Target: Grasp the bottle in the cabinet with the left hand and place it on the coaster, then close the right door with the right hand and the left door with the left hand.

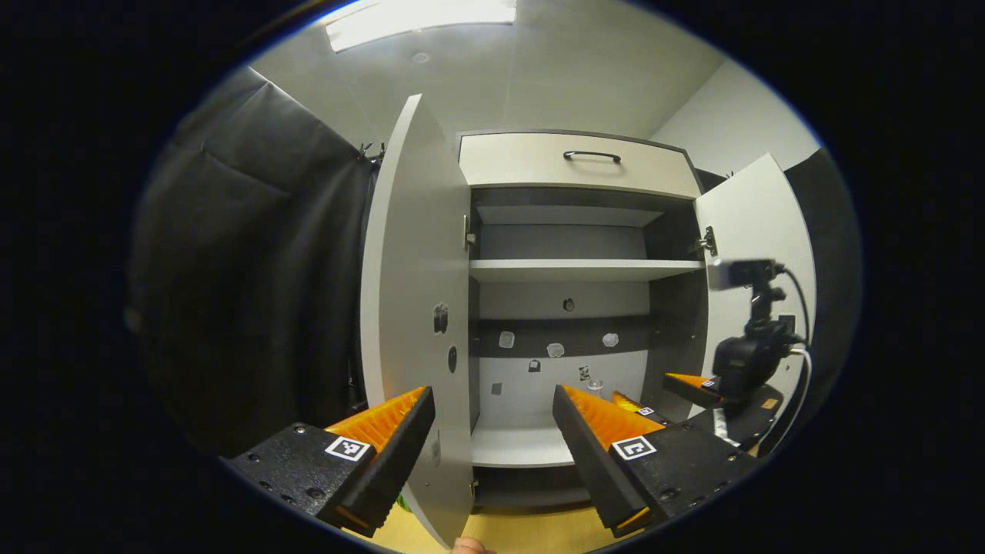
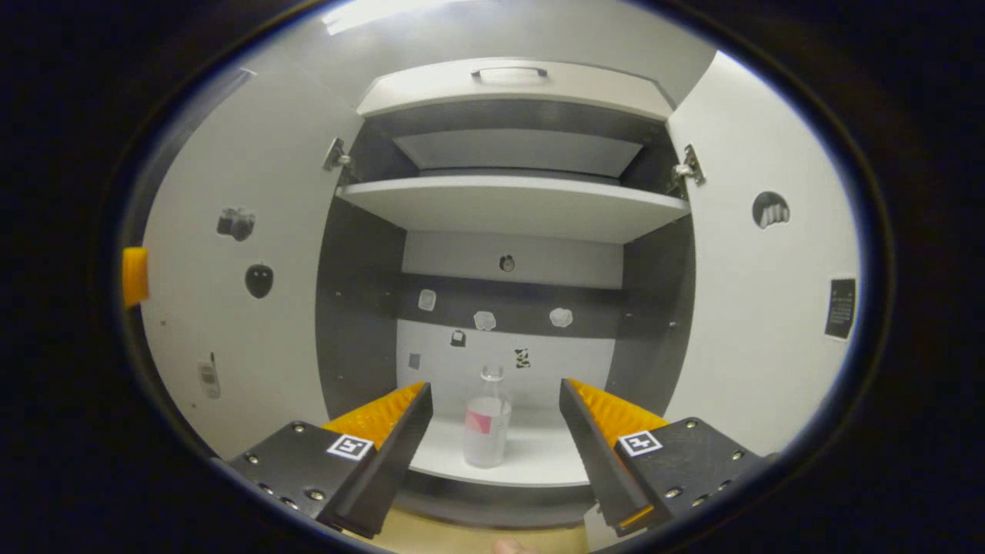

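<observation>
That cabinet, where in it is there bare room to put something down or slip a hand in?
The upper shelf lies bare from side wall to side wall. On the bottom shelf only the bottle stands near the middle, with free board either side, up to the dark side walls. Both doors stand open, so the front is clear for a hand.

We see the cabinet's pale bottom shelf [image 2: 539, 454] carrying one clear bottle [image 2: 486, 419] standing upright near its front edge, while the middle shelf [image 2: 515, 204] above sits bare.
</observation>
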`<state>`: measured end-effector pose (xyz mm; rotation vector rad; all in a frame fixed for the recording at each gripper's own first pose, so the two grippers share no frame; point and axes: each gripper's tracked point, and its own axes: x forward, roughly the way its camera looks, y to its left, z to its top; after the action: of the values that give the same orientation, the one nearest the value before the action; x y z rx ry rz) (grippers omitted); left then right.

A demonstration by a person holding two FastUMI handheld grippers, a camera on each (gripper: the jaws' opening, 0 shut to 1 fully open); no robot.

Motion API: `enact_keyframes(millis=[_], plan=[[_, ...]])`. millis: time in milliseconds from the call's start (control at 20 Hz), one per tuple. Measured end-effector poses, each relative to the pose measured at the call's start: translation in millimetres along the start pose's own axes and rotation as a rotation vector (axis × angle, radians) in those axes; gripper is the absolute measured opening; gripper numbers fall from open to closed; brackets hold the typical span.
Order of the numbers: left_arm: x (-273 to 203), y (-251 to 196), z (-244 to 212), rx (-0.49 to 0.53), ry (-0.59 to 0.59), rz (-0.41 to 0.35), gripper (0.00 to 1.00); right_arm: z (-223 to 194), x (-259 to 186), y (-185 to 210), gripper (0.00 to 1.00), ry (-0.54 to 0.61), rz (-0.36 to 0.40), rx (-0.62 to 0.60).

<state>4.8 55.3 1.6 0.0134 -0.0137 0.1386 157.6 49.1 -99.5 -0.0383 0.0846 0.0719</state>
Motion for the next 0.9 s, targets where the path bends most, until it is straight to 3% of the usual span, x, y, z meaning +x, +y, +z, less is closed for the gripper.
enact_keyframes(millis=[450,600,750,900], plan=[[-17,48,-1,0.012,0.011,0.141,0.98,-59,104,3,1.0,0.08,-0.028,-0.002],[-25,61,-6,0.03,0.017,0.186,0.99,-77,117,-2,1.0,0.125,-0.027,0.01],[-23,40,-13,0.006,0.03,0.137,0.98,-60,100,-9,1.0,0.098,-0.021,0.014],[-3,0,-20,-0.016,0.029,0.033,0.98,-27,62,-13,1.0,0.069,0.009,0.053]])
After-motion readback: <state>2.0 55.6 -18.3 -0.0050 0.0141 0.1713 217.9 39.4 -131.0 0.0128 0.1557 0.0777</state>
